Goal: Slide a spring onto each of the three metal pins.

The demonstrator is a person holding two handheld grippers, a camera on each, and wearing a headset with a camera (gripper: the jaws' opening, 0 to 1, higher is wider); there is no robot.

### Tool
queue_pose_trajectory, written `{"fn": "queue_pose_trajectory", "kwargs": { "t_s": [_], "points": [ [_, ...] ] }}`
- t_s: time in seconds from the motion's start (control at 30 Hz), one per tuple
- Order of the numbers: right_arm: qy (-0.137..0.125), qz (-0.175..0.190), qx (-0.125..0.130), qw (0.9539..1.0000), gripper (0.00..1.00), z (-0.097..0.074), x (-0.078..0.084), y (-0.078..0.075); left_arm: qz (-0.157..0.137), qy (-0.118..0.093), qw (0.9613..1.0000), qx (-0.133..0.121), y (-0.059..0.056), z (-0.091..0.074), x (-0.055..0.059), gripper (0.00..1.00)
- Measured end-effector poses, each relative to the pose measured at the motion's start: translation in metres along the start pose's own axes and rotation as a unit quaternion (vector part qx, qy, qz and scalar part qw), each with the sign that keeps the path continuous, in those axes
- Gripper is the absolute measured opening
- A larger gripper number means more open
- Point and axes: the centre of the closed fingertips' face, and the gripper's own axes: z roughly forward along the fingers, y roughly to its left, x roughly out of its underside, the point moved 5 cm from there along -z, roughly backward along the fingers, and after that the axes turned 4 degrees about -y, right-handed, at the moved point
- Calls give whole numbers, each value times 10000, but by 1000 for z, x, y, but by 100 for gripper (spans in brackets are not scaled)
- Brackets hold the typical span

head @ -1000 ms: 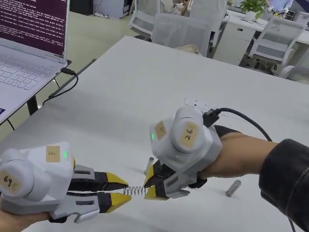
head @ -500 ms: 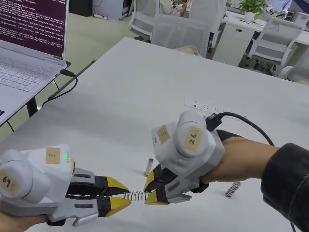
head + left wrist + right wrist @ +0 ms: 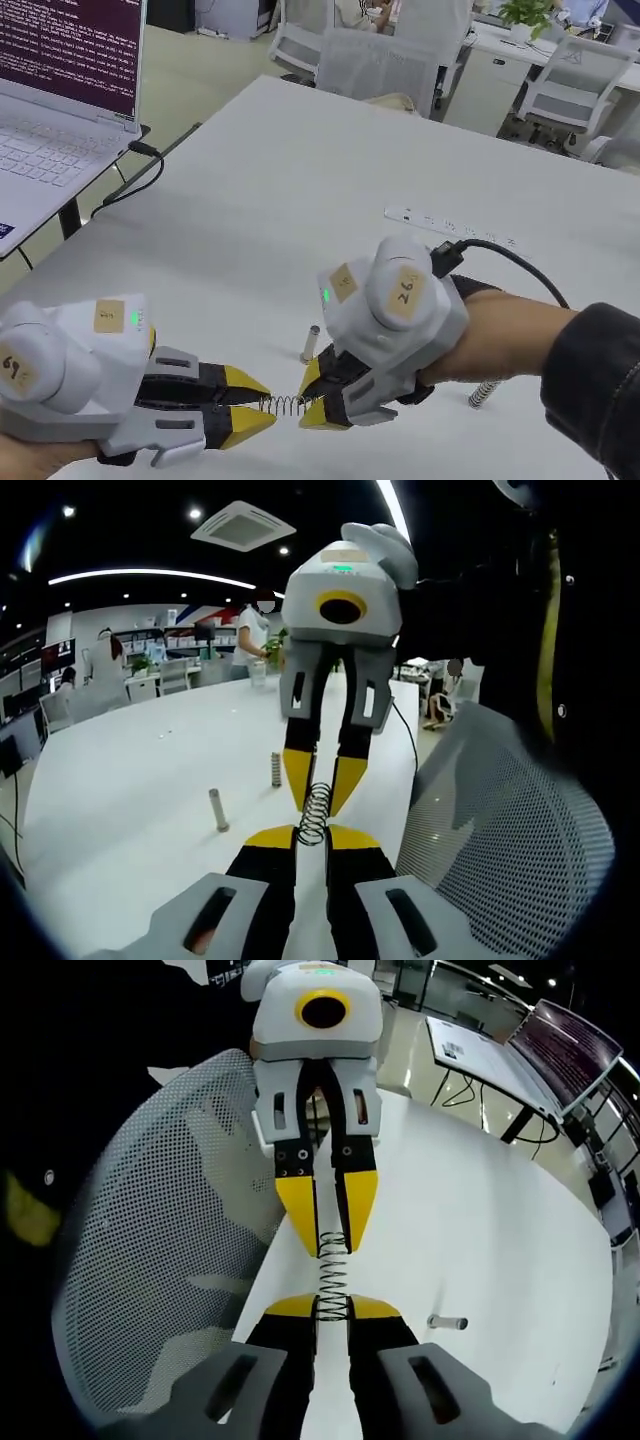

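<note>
Steel wire, light and floppy we judge, the spring [image 3: 286,404] hangs over the bench [image 3: 300,200], its nine o'clock end clamped in our left hand-held gripper [image 3: 270,402], its three o'clock end in the right hand-held gripper [image 3: 308,398], so gentle end-coil grips suit it.

The spring [image 3: 286,404] bridges left gripper [image 3: 266,402] and right gripper [image 3: 309,396]; pin [image 3: 311,342] stands behind.

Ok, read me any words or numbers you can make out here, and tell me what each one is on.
"26": handwritten on a tan sticker on the right gripper.
"69": handwritten, seen sideways, on a round sticker on the left gripper.
Small stickers on both grippers: marks too small to read.
Laptop screen: lines of text, too small to read.
</note>
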Motion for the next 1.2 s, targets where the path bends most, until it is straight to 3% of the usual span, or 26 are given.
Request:
{"fn": "queue_pose_trajectory", "kwargs": {
  "t_s": [0.47, 0.67, 1.2],
  "points": [
    [-168, 24, 135, 9998, 8, -18, -19, -2, 21, 3, 10000, -46, 2, 1, -1, 3],
    [-473, 176, 79, 9987, 8, -23, -35, 0, 12, 54, 10000, -8, 0, 2, 2, 2],
    [-331, 8, 65, 9994, 7, -20, -39, 2, 18, 86, 10000, 22, 0, 5, 4, 2]
  ]
}}
